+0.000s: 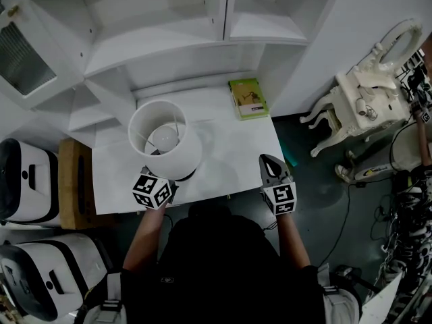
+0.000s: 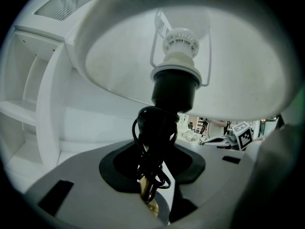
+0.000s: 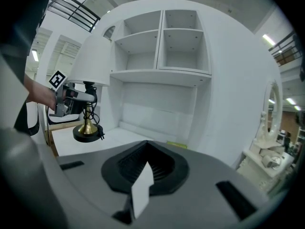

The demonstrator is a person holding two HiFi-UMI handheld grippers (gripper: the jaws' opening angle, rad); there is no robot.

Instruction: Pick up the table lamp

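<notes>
The table lamp point(image 1: 164, 142) has a white drum shade, a brass stem and a black round base. It stands at the front left of the white table point(image 1: 236, 154). My left gripper point(image 1: 167, 182) reaches in under the shade and is shut on the brass stem point(image 2: 150, 197), where the black cord point(image 2: 153, 142) is wound. From the right gripper view the lamp point(image 3: 91, 66) and the left gripper point(image 3: 71, 101) show at the left. The base point(image 3: 87, 136) is close over the table top; contact cannot be told. My right gripper point(image 1: 268, 162) is shut and empty at the table's front right.
A green book point(image 1: 248, 98) lies at the table's back right. White shelves point(image 1: 202, 25) rise behind the table. An ornate white chair point(image 1: 364, 103) stands on the right. White machines point(image 1: 27, 181) and a wooden board point(image 1: 71, 181) are on the left.
</notes>
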